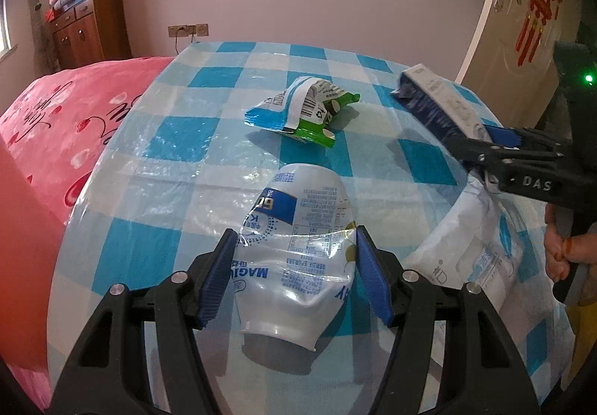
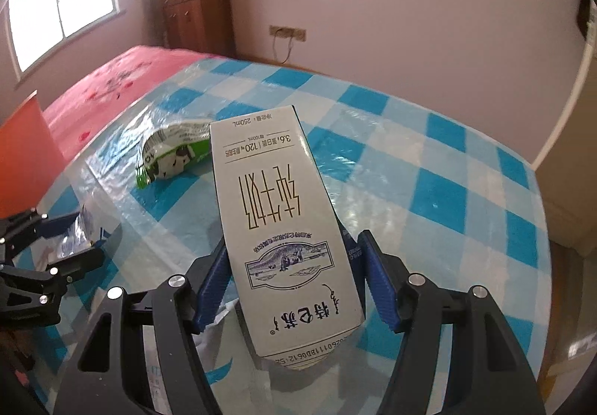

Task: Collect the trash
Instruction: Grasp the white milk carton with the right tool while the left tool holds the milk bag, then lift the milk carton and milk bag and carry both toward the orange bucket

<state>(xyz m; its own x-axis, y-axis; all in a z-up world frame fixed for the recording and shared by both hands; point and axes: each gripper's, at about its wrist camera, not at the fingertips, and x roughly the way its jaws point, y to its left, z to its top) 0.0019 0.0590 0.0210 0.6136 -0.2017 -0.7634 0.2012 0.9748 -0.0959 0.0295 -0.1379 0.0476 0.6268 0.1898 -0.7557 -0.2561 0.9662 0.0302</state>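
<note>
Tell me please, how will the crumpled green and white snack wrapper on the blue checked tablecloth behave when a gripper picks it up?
The crumpled green and white snack wrapper is probably floppy: its thin film is already folded and creased. It looks empty, so likely very light. Its glossy surface may slip between pads, and it should not roll.

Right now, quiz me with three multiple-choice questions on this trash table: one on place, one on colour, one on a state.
1. Where is the green snack wrapper?
A. On the checked tablecloth
B. In the left gripper
C. On the bed

2. The gripper pads are:
A. Red
B. Blue
C. Yellow

3. The milk carton is:
A. Standing on the table
B. On the floor
C. Held in the right gripper

A, it lies alone on the cloth; B, both show blue; C, pads clamp its sides.
</note>
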